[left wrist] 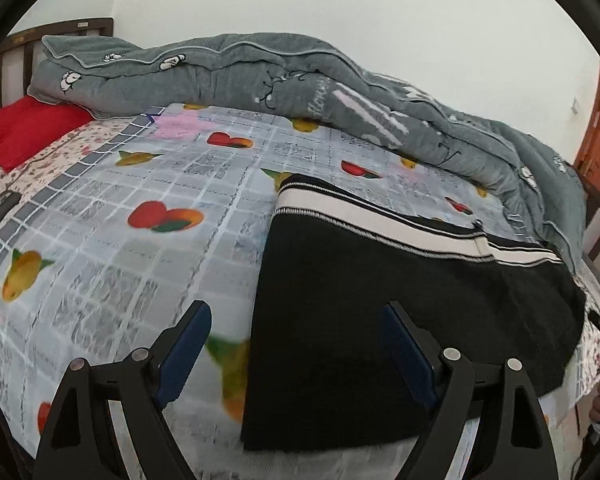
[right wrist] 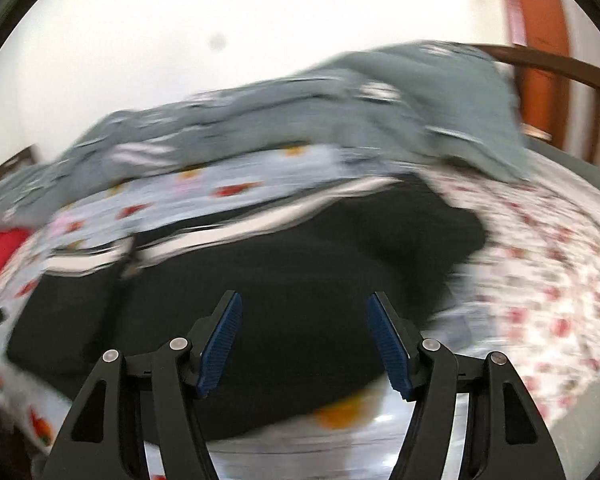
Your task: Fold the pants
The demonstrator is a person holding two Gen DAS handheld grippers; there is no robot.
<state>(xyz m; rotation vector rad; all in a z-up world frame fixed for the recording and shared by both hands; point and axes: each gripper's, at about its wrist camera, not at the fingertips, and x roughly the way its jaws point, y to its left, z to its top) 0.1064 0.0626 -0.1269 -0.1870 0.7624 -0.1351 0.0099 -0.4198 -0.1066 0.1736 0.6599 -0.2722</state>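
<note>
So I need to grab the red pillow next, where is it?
The red pillow lies at the far left of the left wrist view, at the head of the bed beside the wooden headboard, just under the end of the grey comforter.

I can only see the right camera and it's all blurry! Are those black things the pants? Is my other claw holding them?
Observer: No. The left gripper is open, holding nothing, above the left edge of the black pants.
Operator: Is there any white on them?
Observer: Yes, a white stripe runs along their far edge.
Operator: What's the red blob?
Observer: A red pillow by the wooden headboard.
Operator: And the grey heap?
Observer: A grey quilt bunched along the wall side.
</note>
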